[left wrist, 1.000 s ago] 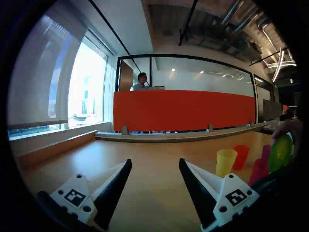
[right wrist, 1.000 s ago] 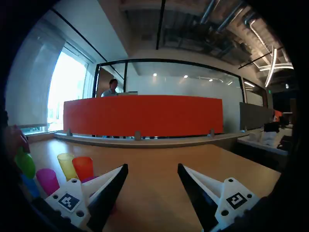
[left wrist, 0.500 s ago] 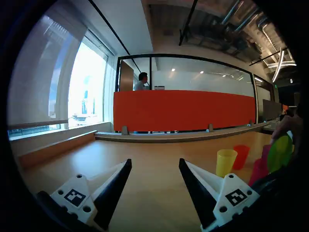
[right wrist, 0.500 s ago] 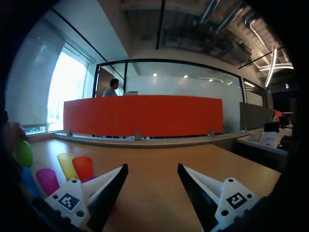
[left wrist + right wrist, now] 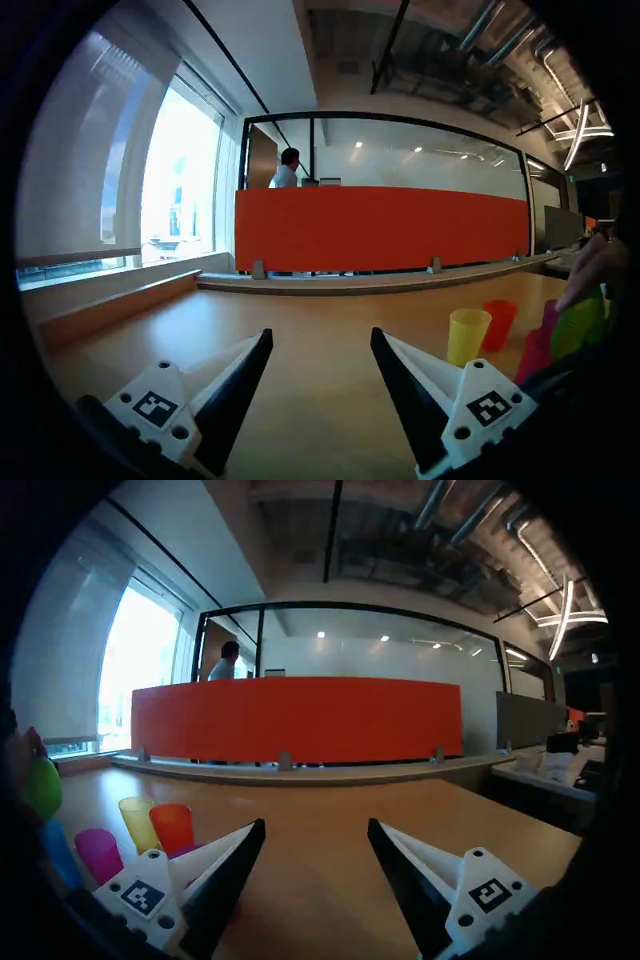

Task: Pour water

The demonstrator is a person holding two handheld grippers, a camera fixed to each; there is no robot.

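My left gripper is spread wide, with nothing between its fingers, low over the wooden table. In the left gripper view the cups stand to the right of its right finger, apart from it. The yellow cup is nearest, upright and just beyond the fingertip. The orange cup is just behind it, and a pink cup stands farther right at the edge. A hand grips a green cup there, tilted above the pink one.

My right gripper is also spread apart and empty. In the right gripper view the same cluster sits left of its left finger: the yellow cup and orange cup side by side, and the pink cup nearer the edge. There is also a blue cup, with the green cup above it. I cannot tell whether any cup holds water.

Across the table runs an orange partition, and a person stands behind it.
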